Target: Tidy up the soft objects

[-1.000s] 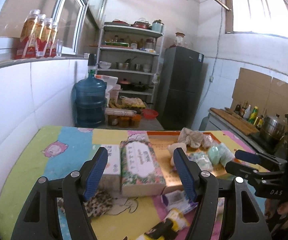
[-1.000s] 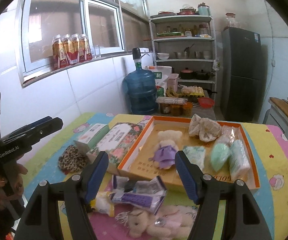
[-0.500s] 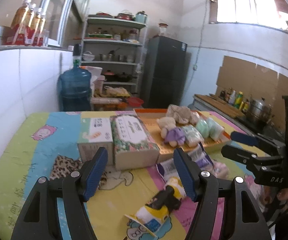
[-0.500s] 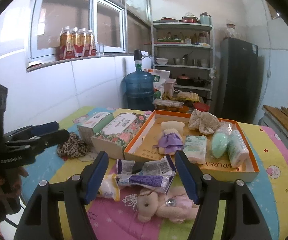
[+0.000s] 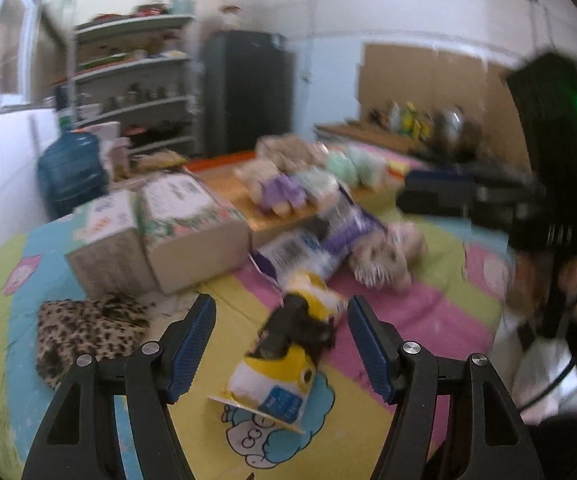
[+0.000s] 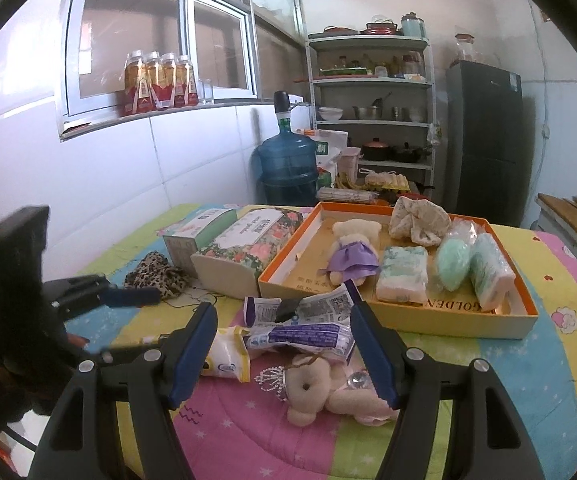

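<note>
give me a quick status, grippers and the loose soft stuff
Left hand-held gripper open over yellow-white packet. Right hand-held gripper open above plush bear. Purple packets lie between bear and orange tray.

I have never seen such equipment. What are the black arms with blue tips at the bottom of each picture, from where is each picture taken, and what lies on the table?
There is no robot. A person holds a hand tool with two fingers in each hand, and a wide-angle camera on each tool looks forward along those fingers.

The blurred picture is from the left gripper, the sharp one from the right gripper. Each tool also shows at the edge of the other's picture. Both stand open and hold nothing.

On the colourful tablecloth an orange tray holds a small bear in a purple dress, a cloth and soft packets. Beside it stand two tissue boxes and a leopard-print cloth. In front lie a yellow-and-white packet, purple-and-white packets and a beige plush toy.
</note>
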`<state>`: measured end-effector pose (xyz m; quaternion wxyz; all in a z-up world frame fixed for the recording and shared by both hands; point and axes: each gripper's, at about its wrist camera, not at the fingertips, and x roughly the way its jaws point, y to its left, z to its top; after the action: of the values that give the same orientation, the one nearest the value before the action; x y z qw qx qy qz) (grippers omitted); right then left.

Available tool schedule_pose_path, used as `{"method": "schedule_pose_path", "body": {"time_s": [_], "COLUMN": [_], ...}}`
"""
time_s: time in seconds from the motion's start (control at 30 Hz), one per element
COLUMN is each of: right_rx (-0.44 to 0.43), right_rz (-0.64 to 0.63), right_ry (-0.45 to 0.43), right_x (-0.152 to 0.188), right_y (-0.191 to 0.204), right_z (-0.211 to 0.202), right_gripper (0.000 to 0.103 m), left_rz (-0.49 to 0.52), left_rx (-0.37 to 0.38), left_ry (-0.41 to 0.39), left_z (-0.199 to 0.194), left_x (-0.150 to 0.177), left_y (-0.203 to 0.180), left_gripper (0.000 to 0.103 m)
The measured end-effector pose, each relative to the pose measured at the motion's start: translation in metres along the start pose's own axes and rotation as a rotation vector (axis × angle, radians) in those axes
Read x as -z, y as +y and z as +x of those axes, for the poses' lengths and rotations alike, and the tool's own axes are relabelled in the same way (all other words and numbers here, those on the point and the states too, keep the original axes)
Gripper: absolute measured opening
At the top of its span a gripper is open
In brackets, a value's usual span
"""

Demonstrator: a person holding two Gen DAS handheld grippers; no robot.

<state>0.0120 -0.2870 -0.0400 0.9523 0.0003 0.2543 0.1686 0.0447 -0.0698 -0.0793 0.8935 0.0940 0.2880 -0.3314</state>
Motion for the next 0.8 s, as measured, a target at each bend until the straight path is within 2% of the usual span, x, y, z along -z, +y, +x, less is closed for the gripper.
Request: {"method": "schedule_pose_path", "body": {"time_s": [0.13,0.33,0.47,0.67,0.73,0.77,0.8], "right_rx": [0.012,0.03,0.035,0.033,0.03,0.028,0.025], "right_rz": [0.017,0.042,0.055,0.07,0.075,0.077,0.079], "right_ry": [0.0,0.003,0.006,0.019,0.026,0.028,0.029], "right_x": [0.003,0.005,0.006,0.009,0.01,0.01,0.011], "right_y": [-0.006,-0.016,-0.021,-0.025,-0.026,-0.027,-0.027], "right_z": [-0.001,-0.002,-0.001,0.002,0.003,0.004,0.004], "right_gripper": [0.069,0.069,0.069,0.069,0.069,0.069,0.069], "left_rz": [0.055,0.058,0.077,0.069,0.068,0.066,0.06], "left_rx": [0.037,0.103,0.103,0.102,0.082,0.075,0.078], "left_ry": [0.061,0.131,0.175,0.178,0.171,0.168,0.165], "left_z": [0.016,0.034,0.045,0.048,0.048,0.047,0.046], "left_x": [0.003,0.002,0.003,0.004,0.003,0.004,0.004], "left_y": [0.0,0.001,-0.004,-0.002,-0.002,-0.002,0.0], "left_gripper": [0.07,0.07,0.07,0.069,0.062,0.055,0.054]}}
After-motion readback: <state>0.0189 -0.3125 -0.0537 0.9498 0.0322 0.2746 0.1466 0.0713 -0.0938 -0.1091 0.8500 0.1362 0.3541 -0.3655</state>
